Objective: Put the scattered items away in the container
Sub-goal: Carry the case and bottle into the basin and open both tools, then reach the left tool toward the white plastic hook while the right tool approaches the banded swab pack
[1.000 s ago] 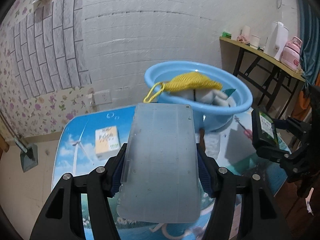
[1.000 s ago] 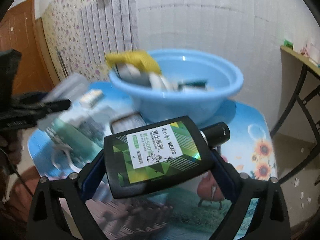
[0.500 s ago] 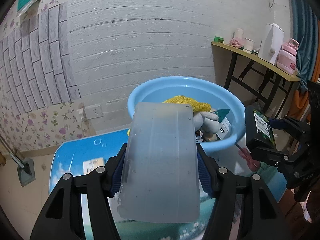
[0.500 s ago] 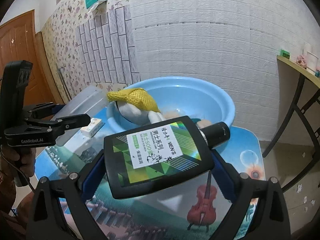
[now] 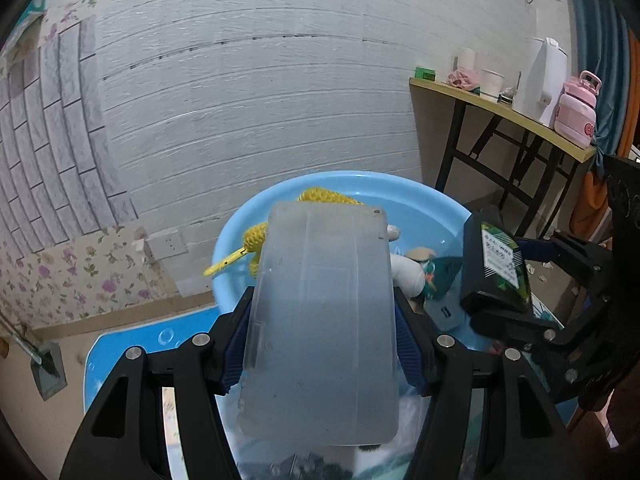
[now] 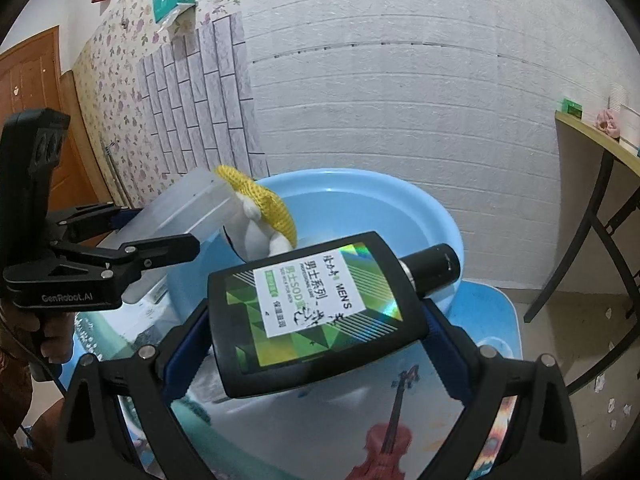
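My left gripper point(image 5: 324, 312) is shut on a frosted clear plastic box point(image 5: 320, 320), held up over the near rim of the blue basin point(image 5: 424, 200). The basin holds a white plush toy with a yellow knitted hat point(image 5: 324, 196) and some small packets. My right gripper point(image 6: 316, 316) is shut on a flat black bottle with a green label point(image 6: 312, 312), its cap pointing at the basin point(image 6: 380, 208). That bottle point(image 5: 500, 264) also shows at the right in the left wrist view, beside the basin. The plastic box point(image 6: 180, 216) sits at the basin's left edge in the right wrist view.
The basin stands on a table with a blue picture cover point(image 6: 480, 320), close to a white brick wall point(image 5: 280, 100). A wooden side table point(image 5: 520, 120) with a pink flask and cups stands at the right. A person's hand point(image 6: 36, 340) holds the left gripper's handle.
Both grippers have moved forward toward the basin with their loads. The plastic box now overlaps the basin's rim, and the black bottle is nearer its right side.
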Available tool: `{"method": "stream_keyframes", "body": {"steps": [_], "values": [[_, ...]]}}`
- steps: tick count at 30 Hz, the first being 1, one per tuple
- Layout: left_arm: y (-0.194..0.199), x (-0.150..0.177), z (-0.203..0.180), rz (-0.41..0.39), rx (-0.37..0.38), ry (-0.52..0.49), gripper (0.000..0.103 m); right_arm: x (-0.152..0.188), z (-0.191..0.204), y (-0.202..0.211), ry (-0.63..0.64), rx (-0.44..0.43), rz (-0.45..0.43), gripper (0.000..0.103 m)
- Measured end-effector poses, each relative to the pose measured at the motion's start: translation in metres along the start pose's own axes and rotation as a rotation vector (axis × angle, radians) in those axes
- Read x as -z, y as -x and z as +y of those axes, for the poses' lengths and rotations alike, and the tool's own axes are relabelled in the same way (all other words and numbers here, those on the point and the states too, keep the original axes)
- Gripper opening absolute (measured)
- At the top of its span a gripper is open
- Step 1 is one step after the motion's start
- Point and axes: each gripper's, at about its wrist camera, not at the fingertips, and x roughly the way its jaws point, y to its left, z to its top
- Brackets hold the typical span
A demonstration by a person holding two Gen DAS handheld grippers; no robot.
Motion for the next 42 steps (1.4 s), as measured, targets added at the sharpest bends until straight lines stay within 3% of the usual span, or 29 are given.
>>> {"method": "stream_keyframes", "body": {"steps": [9, 12, 15, 30, 42], "values": [[-0.024, -0.016, -0.008, -0.003, 0.012, -0.023, 0.063, -0.011, -0.014, -0.019, -0.008, -0.001, 0.009, 0.098], [-0.026, -0.016, -0.008, -0.003, 0.013, -0.019, 0.075, -0.011, -0.014, -0.023, 0.002, -0.006, 0.014, 0.098], [-0.025, -0.013, -0.008, -0.004, 0.007, -0.019, 0.077, -0.012, -0.011, -0.028, 0.017, -0.022, 0.017, 0.098], [0.012, 0.013, 0.013, -0.017, -0.029, 0.042, 0.077, -0.010, -0.003, -0.027, -0.013, -0.039, 0.031, 0.099], [0.040, 0.050, 0.018, -0.006, -0.047, 0.081, 0.077, 0.013, 0.024, 0.006, 0.102, 0.006, 0.005, 0.099]]}}
